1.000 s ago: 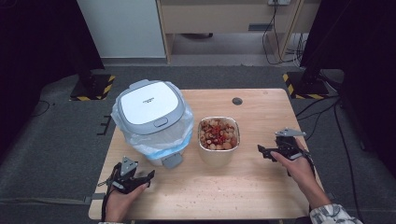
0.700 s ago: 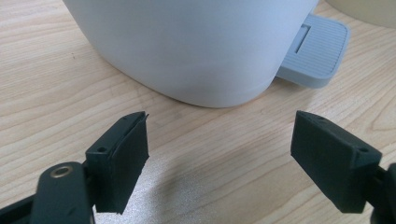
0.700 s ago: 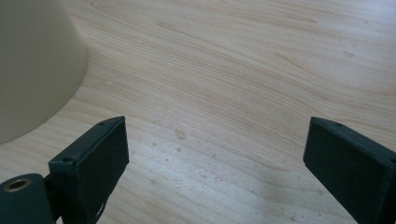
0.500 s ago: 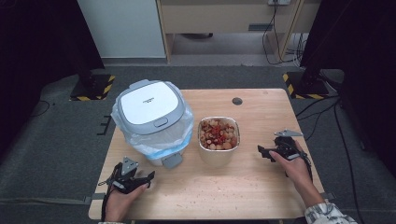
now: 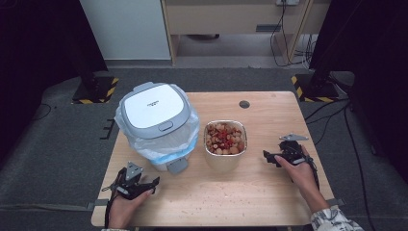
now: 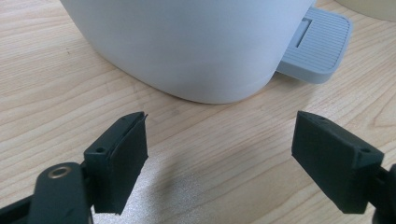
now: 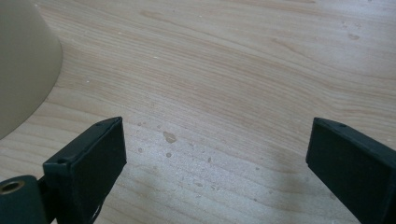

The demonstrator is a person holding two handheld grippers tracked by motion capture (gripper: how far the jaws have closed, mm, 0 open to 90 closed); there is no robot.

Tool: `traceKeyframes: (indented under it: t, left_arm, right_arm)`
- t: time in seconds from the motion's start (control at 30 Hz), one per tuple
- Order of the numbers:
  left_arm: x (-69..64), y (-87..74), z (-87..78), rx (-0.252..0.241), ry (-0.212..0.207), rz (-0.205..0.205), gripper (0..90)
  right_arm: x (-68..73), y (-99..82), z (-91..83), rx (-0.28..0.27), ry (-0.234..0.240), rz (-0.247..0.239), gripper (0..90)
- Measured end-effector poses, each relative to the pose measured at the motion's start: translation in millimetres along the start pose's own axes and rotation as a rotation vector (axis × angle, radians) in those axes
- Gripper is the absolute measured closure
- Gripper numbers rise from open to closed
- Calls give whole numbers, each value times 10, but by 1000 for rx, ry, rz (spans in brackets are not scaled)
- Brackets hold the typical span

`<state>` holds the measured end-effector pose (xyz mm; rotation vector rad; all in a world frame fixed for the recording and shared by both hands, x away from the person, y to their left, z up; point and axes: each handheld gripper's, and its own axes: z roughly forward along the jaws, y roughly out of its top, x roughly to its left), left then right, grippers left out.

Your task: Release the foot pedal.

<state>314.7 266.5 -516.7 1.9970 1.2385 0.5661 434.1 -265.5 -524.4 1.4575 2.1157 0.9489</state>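
Observation:
A white pedal bin (image 5: 155,114) with a clear liner stands on the left half of the wooden table (image 5: 274,120). Its grey pedal (image 5: 177,165) points to the front edge. To its right sits a cream bowl (image 5: 225,139) of red and tan food scraps. My left gripper (image 5: 146,182) rests near the front left, open and empty, and faces the bin's white body (image 6: 187,46) and pedal (image 6: 317,46). My right gripper (image 5: 267,158) lies right of the bowl. Its jaws have just been opening, with only bare wood between them, and the bowl's side (image 7: 23,70) is at its left.
A dark round cable hole (image 5: 244,104) sits at the table's back edge. Small crumbs and spots (image 7: 169,137) dot the wood near the bowl and front edge. Black-and-yellow striped stand feet (image 5: 312,89) rest on the grey floor behind the table.
The right hand has drifted slightly toward the front edge. The left hand, bin and bowl have not moved.

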Motion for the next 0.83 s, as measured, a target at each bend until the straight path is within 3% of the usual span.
traceKeyframes:
  t: [0.4,0.63,0.83]
  left_arm:
    - [-6,4,2,7,-3,7,171]
    - [-13,4,2,5,-5,5,171]
    - [-19,7,5,8,-7,11,171]
  right_arm:
    - [85,-46,114,55,-16,-17,41]
    - [125,-102,124,22,-31,-38,22]
    - [138,-126,99,26,-48,-17,17]
